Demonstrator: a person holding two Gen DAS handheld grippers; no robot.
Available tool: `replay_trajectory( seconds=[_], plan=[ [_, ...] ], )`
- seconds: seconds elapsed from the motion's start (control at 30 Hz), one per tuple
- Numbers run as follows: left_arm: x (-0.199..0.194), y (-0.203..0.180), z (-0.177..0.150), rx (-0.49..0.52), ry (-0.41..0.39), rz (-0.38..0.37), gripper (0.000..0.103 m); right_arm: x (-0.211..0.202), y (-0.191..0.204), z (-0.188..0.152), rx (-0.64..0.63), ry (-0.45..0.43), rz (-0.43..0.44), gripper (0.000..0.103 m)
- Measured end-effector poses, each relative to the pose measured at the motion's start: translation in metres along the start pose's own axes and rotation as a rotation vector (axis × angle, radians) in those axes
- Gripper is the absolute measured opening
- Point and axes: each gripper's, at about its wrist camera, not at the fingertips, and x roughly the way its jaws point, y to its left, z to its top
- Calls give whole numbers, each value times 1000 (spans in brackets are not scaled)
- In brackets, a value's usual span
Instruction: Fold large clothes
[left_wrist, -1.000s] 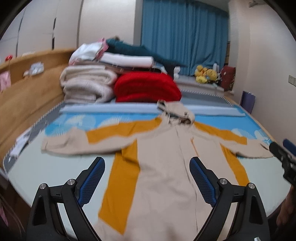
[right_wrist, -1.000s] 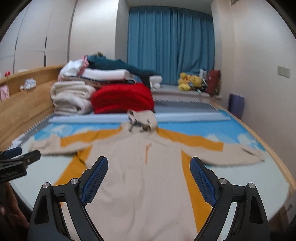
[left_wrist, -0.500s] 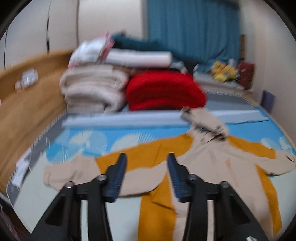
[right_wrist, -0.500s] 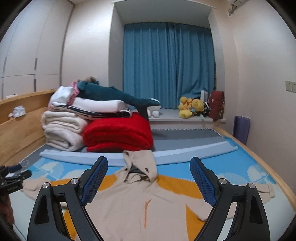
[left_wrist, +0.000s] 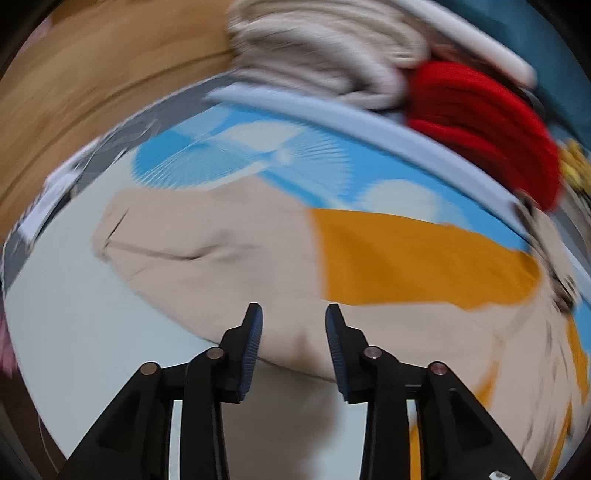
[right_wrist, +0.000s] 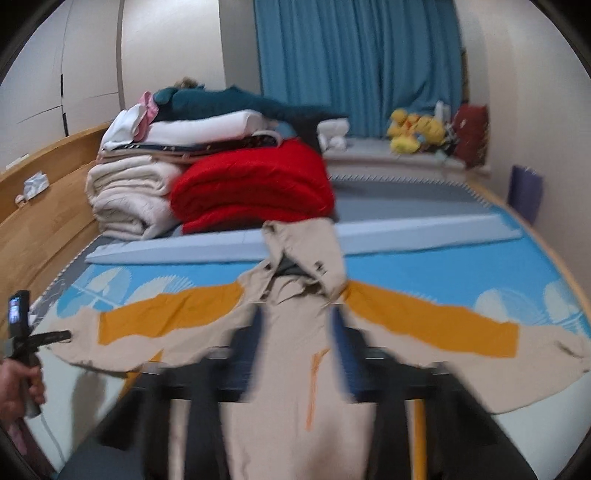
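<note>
A beige and orange hooded jacket (right_wrist: 291, 354) lies spread flat on the bed, both sleeves stretched out. In the left wrist view its left sleeve (left_wrist: 229, 251) fills the middle. My left gripper (left_wrist: 293, 321) hangs just above the sleeve's lower edge, jaws partly open with a narrow gap, holding nothing. My right gripper (right_wrist: 297, 325) is over the jacket's chest below the hood (right_wrist: 306, 254). Its fingers are blurred, a narrow gap shows between them, and nothing is held. The left gripper also shows in the right wrist view (right_wrist: 37, 338), by the sleeve cuff.
Folded cream quilts (right_wrist: 125, 195), a red blanket (right_wrist: 251, 188) and stacked bedding lie at the head of the bed. A wooden bed side (right_wrist: 40, 221) runs along the left. Blue curtain (right_wrist: 354, 59) and stuffed toys (right_wrist: 417, 129) are at the back.
My left gripper has swung left and down over the left sleeve, its jaws narrowed from wide open. My right gripper has dropped toward the jacket's chest and its jaws have narrowed too.
</note>
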Motion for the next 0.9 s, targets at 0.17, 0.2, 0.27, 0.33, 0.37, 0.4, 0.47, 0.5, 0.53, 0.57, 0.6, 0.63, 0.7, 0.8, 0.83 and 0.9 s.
replay_trajectory(
  seconds=[0.17,0.2,0.27,0.33,0.37,0.4,0.47,0.5,0.53,0.57,0.6,0.63,0.7,0.8,0.83,0.9],
  plan=[
    [39,72,13,-178,40,58,45,20,5,-8,-16,37,-24,24],
    [46,87,14,-214,47,66,46,25,6,-8,-11,48,-16,32],
    [55,109,14,-282,61,68,47,31,5,-11,-9,60,10,52],
    [66,135,15,-349,76,67,48,38,7,-13,-26,61,8,61],
    [69,142,14,-367,83,72,49,43,8,-14,-35,68,9,61],
    [75,150,14,-387,93,77,49,48,8,-16,-40,81,10,61],
    [83,166,10,-440,115,70,49,62,9,-22,-31,124,18,61],
    [84,171,10,-462,105,54,49,68,8,-24,-24,146,21,61],
    [84,172,11,-468,91,49,48,72,9,-27,-19,162,19,61],
    [84,171,13,-466,87,48,43,78,9,-29,-16,183,12,61],
    [85,170,15,-457,83,31,33,83,9,-32,-12,197,11,61],
    [86,169,18,-448,85,8,10,87,9,-33,-7,211,15,61],
    [80,164,22,-449,55,28,4,95,8,-37,6,236,20,44],
    [52,141,37,-424,-33,47,0,104,4,-42,30,285,25,10],
    [38,123,45,-394,-75,22,0,105,2,-44,42,291,20,10],
    [5,76,58,-298,-152,-42,0,105,1,-44,47,296,3,10]
  ],
)
